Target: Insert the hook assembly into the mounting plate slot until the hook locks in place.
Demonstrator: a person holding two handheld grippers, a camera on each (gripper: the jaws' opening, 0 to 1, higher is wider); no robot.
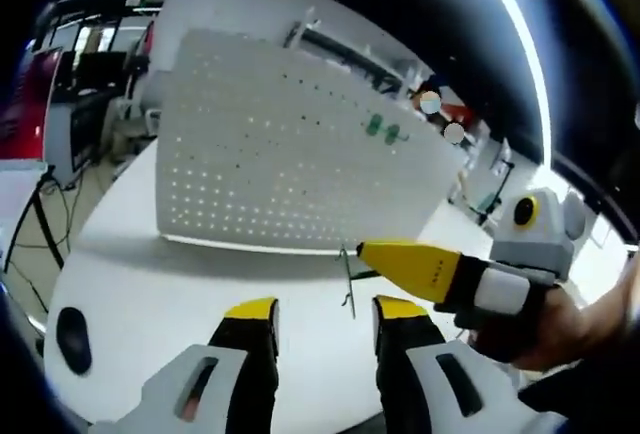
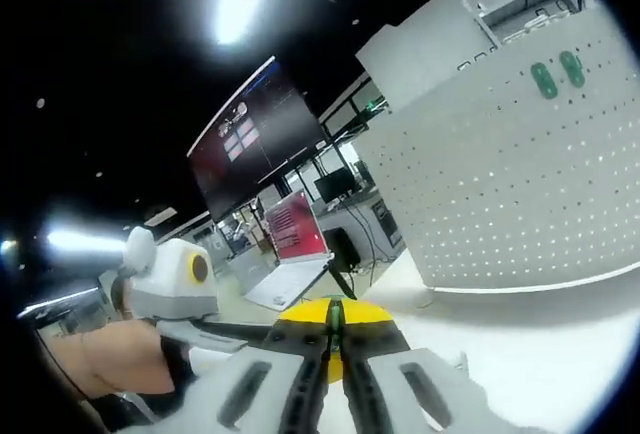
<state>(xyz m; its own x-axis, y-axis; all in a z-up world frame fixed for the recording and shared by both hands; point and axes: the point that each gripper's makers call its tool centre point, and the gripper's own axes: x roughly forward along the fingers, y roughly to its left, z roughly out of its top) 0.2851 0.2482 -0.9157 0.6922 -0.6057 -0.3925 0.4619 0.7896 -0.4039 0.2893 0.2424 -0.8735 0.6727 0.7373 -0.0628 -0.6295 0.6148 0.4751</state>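
holding a thin wire hook (image 1: 348,279) in the right tongs (image 1: 372,250), seen in the left gripper view coming in from the right side, tips pinched shut on the upper end of the wire. hook hangs just above the white table (image 1: 150,284), a little in front of the bottom edge of the white pegboard plate (image 1: 280,154), not touching it.

going left to right in that view: dark round object (image 1: 72,339) on the table at far left, then the left tongs (image 1: 323,334) with jaws apart and nothing between them, then the hook, then the right tongs and the hand (image 1: 545,329) behind them. two green pegs (image 1: 382,130) already sit high on the plate.

handling guess: hook looks light, stiff bent wire, small and smooth, likely to twist in a pinch. grip near the top bend, leave the insert end free.

pose: right tongs lie roughly level, pointing left across the plate's front, so the wrist probably needs to turn toward the holes before pushing in. left tongs point at the plate from below.

right gripper view: right tongs (image 2: 334,339) closed to a slit, left unit (image 2: 170,279) at left, plate (image 2: 520,174) at right, green pegs (image 2: 556,72) up top. not inserted yet.
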